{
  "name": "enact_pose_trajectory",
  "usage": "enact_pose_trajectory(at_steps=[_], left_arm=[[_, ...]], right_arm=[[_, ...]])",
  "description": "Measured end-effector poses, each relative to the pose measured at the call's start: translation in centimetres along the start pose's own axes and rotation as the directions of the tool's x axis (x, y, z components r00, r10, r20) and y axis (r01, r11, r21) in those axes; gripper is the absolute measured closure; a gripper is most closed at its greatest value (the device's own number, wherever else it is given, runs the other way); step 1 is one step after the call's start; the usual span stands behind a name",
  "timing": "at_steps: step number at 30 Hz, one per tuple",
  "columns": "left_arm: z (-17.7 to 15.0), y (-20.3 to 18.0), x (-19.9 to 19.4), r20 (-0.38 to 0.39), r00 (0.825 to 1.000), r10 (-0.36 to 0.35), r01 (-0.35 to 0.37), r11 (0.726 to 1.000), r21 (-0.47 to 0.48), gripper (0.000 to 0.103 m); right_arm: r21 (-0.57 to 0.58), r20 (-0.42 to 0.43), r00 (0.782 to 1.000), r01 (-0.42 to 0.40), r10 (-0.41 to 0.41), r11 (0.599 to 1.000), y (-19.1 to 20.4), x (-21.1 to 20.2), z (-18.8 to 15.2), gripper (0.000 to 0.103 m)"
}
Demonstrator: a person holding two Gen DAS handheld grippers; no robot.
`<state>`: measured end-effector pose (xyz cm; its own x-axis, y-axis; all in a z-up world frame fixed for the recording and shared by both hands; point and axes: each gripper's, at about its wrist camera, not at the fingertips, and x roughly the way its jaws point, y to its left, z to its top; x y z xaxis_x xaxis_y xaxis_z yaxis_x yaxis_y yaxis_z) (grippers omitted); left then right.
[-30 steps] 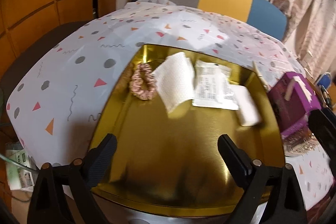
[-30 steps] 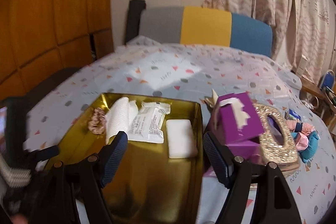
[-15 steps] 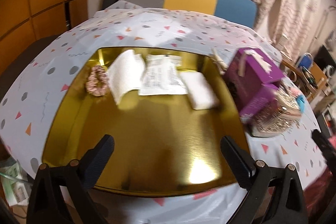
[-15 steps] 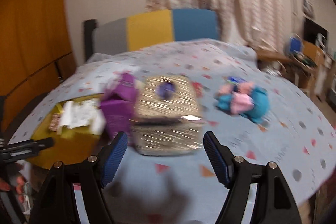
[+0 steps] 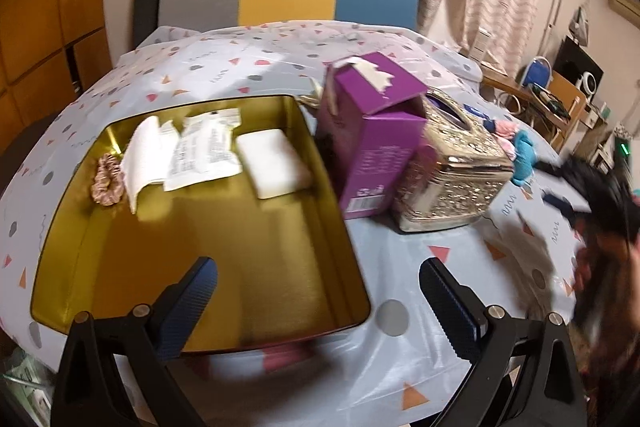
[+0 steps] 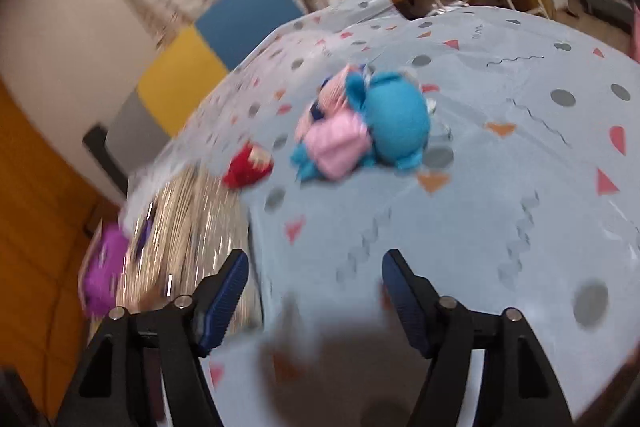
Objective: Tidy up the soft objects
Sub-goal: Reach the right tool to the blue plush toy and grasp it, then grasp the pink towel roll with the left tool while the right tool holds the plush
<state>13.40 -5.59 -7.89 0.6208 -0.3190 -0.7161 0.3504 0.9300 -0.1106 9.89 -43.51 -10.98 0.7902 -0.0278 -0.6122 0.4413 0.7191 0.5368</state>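
Fuzzy plush toy (image 6: 372,123) ahead, my right gripper (image 6: 314,291) empty.
Blue-pink lump on the glossy dotted cloth (image 6: 500,211), beyond jaws that are closing; left gripper (image 5: 318,301) apart over the gold tray (image 5: 256,259).

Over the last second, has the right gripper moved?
Yes. The right gripper has swung away from the gold tray toward the blue and pink plush toy, which now lies ahead of its empty, closing jaws.

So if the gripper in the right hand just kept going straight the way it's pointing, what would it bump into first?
Probably the blue and pink plush toy. The right gripper, jaws closing on nothing, aims across bare tablecloth toward it. The picture is blurred and depth unclear, so it might touch the cloth first.
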Motion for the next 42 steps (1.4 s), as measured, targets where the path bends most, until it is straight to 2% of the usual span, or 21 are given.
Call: enact_pose_trajectory(at_steps=[2,4,8,11,15,18,20,25,28,37,39,42], left_arm=[[-0.1,-0.5,0.1,-0.002,1.0,-0.001,0.001,1.0,0.011,0.001],[-0.1,-1.0,0.3,0.001,1.0,0.0,0.0,1.0,0.022,0.001],[-0.2,-1.1,0.9,-0.019,1.0,0.003,-0.003,1.0,0.026,0.001],[0.0,-1.1,1.1,-0.019,1.0,0.004,-0.004,1.0,0.021,0.001],[0.5,-0.9,1.2,-0.016,1.0,0.015,-0.015,1.0,0.019,0.001],[0.7,-0.8,1.2,-0.012,1.0,0.022,-0.022,1.0,0.017,0.001],[0.8,-0.8,1.3,-0.011,1.0,0.022,-0.021,1.0,0.014,0.001],[1.0,-1.3,1.5,-0.018,1.0,0.005,-0.005,1.0,0.007,0.001],[1.1,-2.3,1.0,-0.01,1.0,-0.004,0.004,1.0,0.023,0.001],[3.3,-6.6,0.0,0.017,0.999,-0.048,0.047,0.994,0.095,0.001],[4.4,-8.4,-0.2,0.03,0.997,-0.074,0.07,0.991,0.117,0.001],[6.0,-11.1,0.0,0.018,0.995,-0.102,0.099,0.985,0.139,0.001]], right_arm=[[0.032,0.015,1.0,0.006,-0.006,0.999,0.6,1.4,1.7,0.038],[0.079,0.015,1.0,-0.006,0.005,0.997,0.7,3.0,3.3,0.048],[0.271,-0.014,1.0,-0.003,0.007,0.963,-0.7,6.5,5.7,0.048],[0.364,-0.03,1.0,0.017,-0.006,0.931,-1.7,8.8,6.5,0.048],[0.502,-0.049,0.998,0.004,0.025,0.865,-3.5,11.4,6.7,0.048],[0.536,-0.027,0.997,-0.047,0.072,0.843,-4.4,12.2,6.7,0.069],[0.531,-0.016,0.995,-0.076,0.099,0.844,-4.8,12.1,6.6,0.073],[0.513,-0.016,0.988,-0.121,0.151,0.85,-6.0,10.3,5.7,0.076],[0.474,-0.033,0.987,-0.121,0.154,0.872,-6.8,8.6,5.3,0.076],[0.266,-0.117,0.99,-0.041,0.074,0.963,-9.5,2.7,4.8,0.076],[0.19,-0.105,0.993,-0.025,0.045,0.981,-9.6,1.8,4.7,0.076],[0.044,-0.043,0.999,0.024,-0.022,0.999,-9.3,0.7,4.4,0.076]])
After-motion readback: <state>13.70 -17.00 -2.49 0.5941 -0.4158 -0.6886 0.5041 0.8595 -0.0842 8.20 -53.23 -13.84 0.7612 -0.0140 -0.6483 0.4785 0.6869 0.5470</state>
